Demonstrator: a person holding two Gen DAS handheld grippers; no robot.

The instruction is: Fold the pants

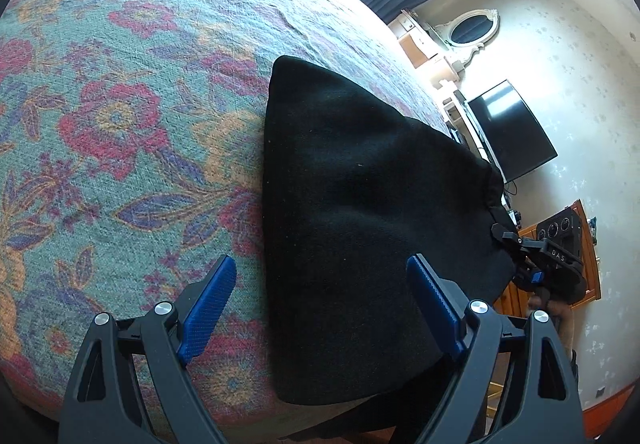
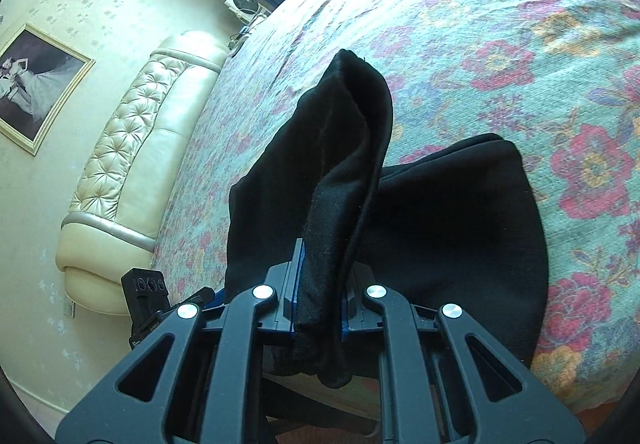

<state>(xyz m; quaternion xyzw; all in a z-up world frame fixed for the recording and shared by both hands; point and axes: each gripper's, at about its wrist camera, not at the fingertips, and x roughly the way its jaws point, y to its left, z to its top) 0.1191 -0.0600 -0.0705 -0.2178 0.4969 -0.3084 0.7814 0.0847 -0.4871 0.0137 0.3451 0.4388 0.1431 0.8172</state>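
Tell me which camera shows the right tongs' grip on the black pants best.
The right wrist view: the right tongs clamp a raised fold of the black pants up close. The left wrist view shows those tongs small at the pants' far edge, beyond the open left tongs.

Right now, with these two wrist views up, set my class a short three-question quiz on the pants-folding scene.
1. True or false: the left gripper is clamped on the pants.
2. What does the right gripper hold?
3. The pants lie on: A) a wooden table, B) a flowered bedspread, C) a tiled floor.

Key: 1. False, its jaws stand open. 2. A raised fold of the black pants. 3. B.
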